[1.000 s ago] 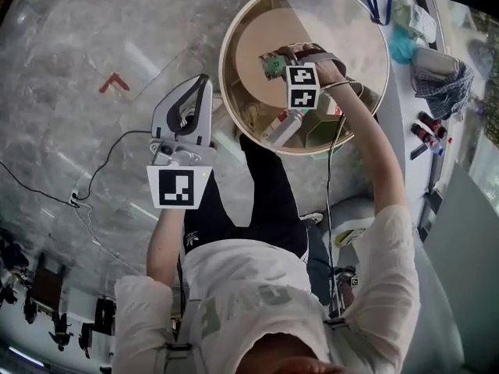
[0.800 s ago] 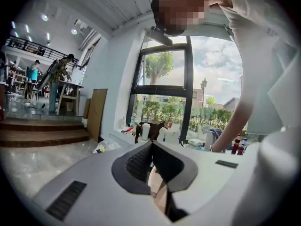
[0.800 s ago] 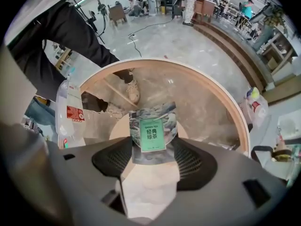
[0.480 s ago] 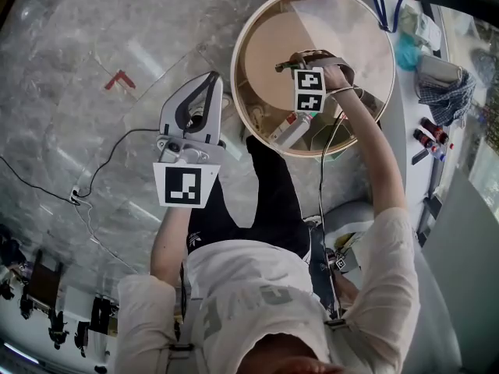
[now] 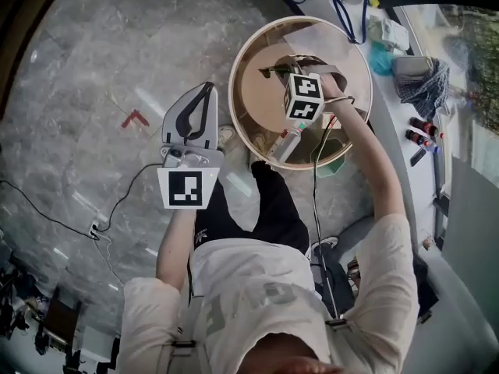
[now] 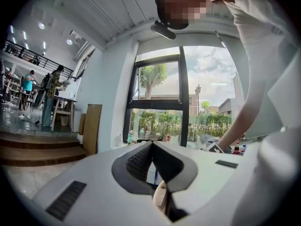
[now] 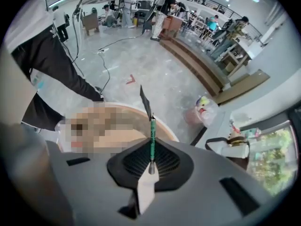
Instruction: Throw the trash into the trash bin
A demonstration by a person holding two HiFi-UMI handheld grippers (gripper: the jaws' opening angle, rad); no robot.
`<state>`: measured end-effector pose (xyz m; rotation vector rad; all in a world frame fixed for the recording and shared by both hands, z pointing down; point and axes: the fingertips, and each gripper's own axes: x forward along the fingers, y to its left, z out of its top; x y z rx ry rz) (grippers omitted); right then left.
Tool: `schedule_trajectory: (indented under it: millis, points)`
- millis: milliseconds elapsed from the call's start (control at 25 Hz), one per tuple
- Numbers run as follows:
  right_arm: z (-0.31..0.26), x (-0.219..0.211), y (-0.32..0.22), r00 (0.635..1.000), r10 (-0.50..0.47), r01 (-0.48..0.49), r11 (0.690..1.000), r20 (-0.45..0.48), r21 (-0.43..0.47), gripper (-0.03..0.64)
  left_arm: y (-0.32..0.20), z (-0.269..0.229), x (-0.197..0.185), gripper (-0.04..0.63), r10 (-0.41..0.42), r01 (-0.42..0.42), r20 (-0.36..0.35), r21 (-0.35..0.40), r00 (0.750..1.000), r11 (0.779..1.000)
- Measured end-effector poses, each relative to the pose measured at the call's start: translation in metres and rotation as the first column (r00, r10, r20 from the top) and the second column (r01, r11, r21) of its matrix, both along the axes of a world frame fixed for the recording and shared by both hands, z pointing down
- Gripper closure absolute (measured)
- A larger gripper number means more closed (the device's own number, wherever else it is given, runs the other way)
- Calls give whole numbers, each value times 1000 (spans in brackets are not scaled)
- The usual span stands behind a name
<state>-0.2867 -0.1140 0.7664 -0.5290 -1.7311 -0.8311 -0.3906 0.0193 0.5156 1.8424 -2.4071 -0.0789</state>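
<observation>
My right gripper (image 5: 273, 70) hangs over the round wooden table (image 5: 257, 92), pointing steeply down. Its jaws have just closed on a thin green wrapper (image 7: 151, 131), which I see edge-on between the pads with a dark tip sticking out. The wrapper is too small to make out in the head view. My left gripper (image 5: 204, 89) is held level over the stone floor to the left of the table, jaws shut (image 6: 151, 146) with nothing between them. A pinkish bin or bag with colourful contents (image 7: 203, 109) stands on the floor beyond the table.
Several items, including a bottle (image 5: 287, 142), lie on the table's lower level. A white counter (image 5: 425, 142) along the right carries small bottles, a cloth and a teal object. A black cable (image 5: 117, 201) and a red mark (image 5: 134, 118) lie on the floor.
The right gripper's jaws closed on the green wrapper that lay on the table and lifted it off the top. The left gripper rose a little.
</observation>
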Motion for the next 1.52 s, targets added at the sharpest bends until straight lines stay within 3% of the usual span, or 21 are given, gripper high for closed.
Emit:
schedule_trajectory:
  millis: [120, 200, 400, 480, 560, 720, 840, 1080, 1200, 1280, 1360, 1520]
  points:
    - [-73, -19, -3, 989, 99, -98, 995, 112, -14, 601, -9, -39, -1, 584, 29, -29, 9, 17, 1000, 999]
    - [-128, -29, -8, 958, 200, -195, 980, 205, -48, 601, -20, -70, -1, 584, 54, -56, 26, 59, 998, 997]
    - [-263, -26, -1, 815, 426, -369, 904, 392, -216, 601, -46, -147, 16, 584, 110, -117, 65, 105, 992, 988]
    - [-313, -17, 0, 733, 506, -420, 863, 456, -282, 601, -57, -176, 26, 584, 135, -143, 77, 107, 988, 984]
    - [-359, -5, -1, 617, 589, -474, 808, 522, -351, 601, -69, -210, 37, 584, 170, -181, 82, 146, 982, 973]
    - [-438, 38, -3, 306, 725, -549, 664, 617, -508, 601, -88, -270, 71, 584, 262, -283, 122, 220, 957, 933]
    - [-482, 83, -8, 88, 757, -569, 572, 647, -591, 601, -100, -301, 105, 584, 334, -366, 164, 243, 928, 898]
    - [-542, 176, -2, -191, 654, -594, 517, 732, -617, 601, -115, -331, 177, 584, 452, -496, 210, 281, 867, 822]
    - [-559, 218, 14, -304, 571, -626, 484, 762, -612, 601, -118, -331, 208, 584, 513, -545, 182, 286, 839, 788]
    - [-561, 244, 23, -351, 515, -666, 450, 782, -595, 601, -118, -328, 225, 584, 544, -564, 153, 289, 825, 774]
    - [-557, 263, 30, -380, 493, -690, 412, 783, -595, 601, -118, -322, 240, 584, 569, -586, 146, 276, 809, 762]
    - [-547, 279, 35, -419, 535, -663, 372, 734, -650, 601, -124, -315, 260, 584, 609, -621, 133, 253, 782, 742]
